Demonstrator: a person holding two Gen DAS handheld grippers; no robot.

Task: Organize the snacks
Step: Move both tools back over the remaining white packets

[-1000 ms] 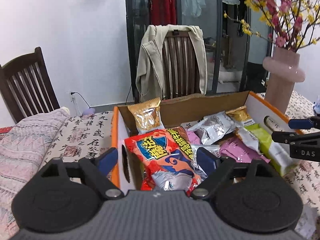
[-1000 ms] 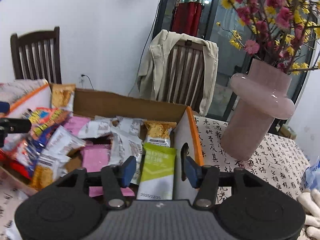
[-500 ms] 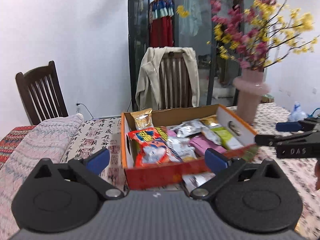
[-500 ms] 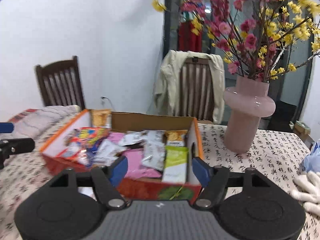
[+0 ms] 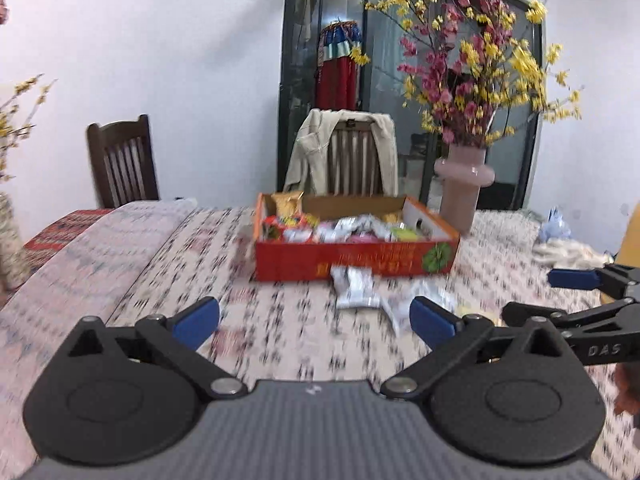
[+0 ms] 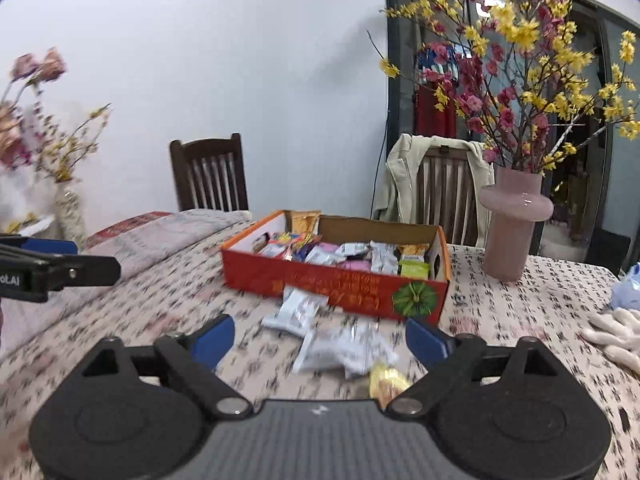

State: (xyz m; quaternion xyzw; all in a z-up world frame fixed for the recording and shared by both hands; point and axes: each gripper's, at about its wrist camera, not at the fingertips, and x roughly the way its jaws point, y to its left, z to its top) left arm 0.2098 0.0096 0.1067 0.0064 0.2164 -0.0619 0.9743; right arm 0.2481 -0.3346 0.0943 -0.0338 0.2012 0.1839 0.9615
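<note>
A red and orange cardboard box full of several snack packets stands in the middle of the table. In front of it lie loose white packets, a second white packet and a small yellow snack. My left gripper is open, well back from the box, with nothing between its fingers. My right gripper hovers just behind the loose packets; its jaws are opening and the pads touch nothing. Each gripper shows at the side of the other's view.
A pink vase with flowering branches stands right of the box. Two wooden chairs sit behind the table, one draped with a beige jacket. White gloves and a blue bag lie at the right. A folded blanket covers the table's left side.
Both grippers have pulled back from the box, which now looks small and far. The left gripper let go of the red packet, the right of the green one; both jaws opened wide.
</note>
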